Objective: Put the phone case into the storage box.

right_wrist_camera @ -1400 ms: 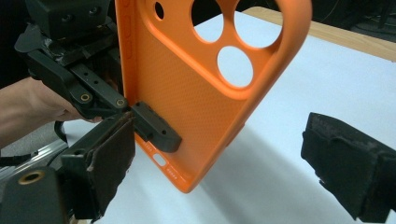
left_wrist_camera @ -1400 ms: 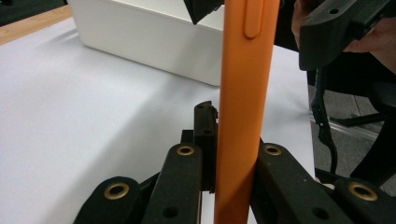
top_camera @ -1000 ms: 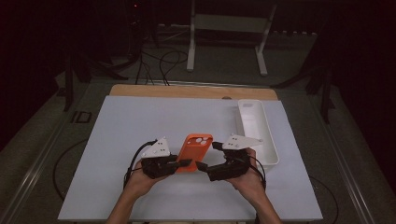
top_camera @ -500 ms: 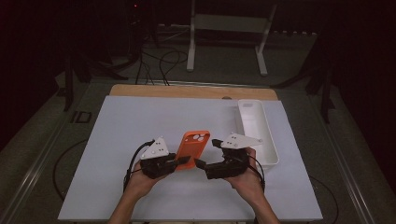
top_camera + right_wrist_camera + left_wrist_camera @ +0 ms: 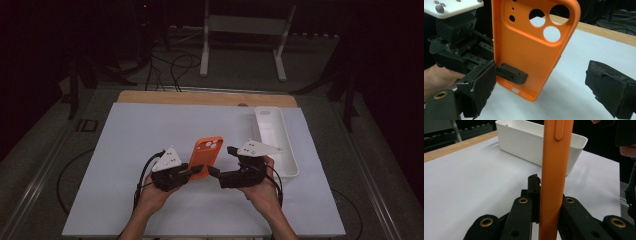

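Note:
An orange phone case (image 5: 206, 152) with round camera cut-outs is held upright above the white table mat. My left gripper (image 5: 195, 171) is shut on its lower edge. In the left gripper view the case (image 5: 554, 170) stands edge-on, clamped by the black jaws of the left gripper (image 5: 549, 203). In the right gripper view the case (image 5: 531, 45) shows its back, with the left gripper's fingertip (image 5: 511, 73) pressed on it. My right gripper (image 5: 222, 161) stands open just right of the case, and between its wide-apart pads (image 5: 482, 87) there is nothing.
A long white tray (image 5: 274, 140) lies on the mat (image 5: 125, 145) at the right, close behind my right hand; in the left gripper view this tray (image 5: 536, 142) is behind the case. A wooden strip (image 5: 200, 97) runs along the far table edge.

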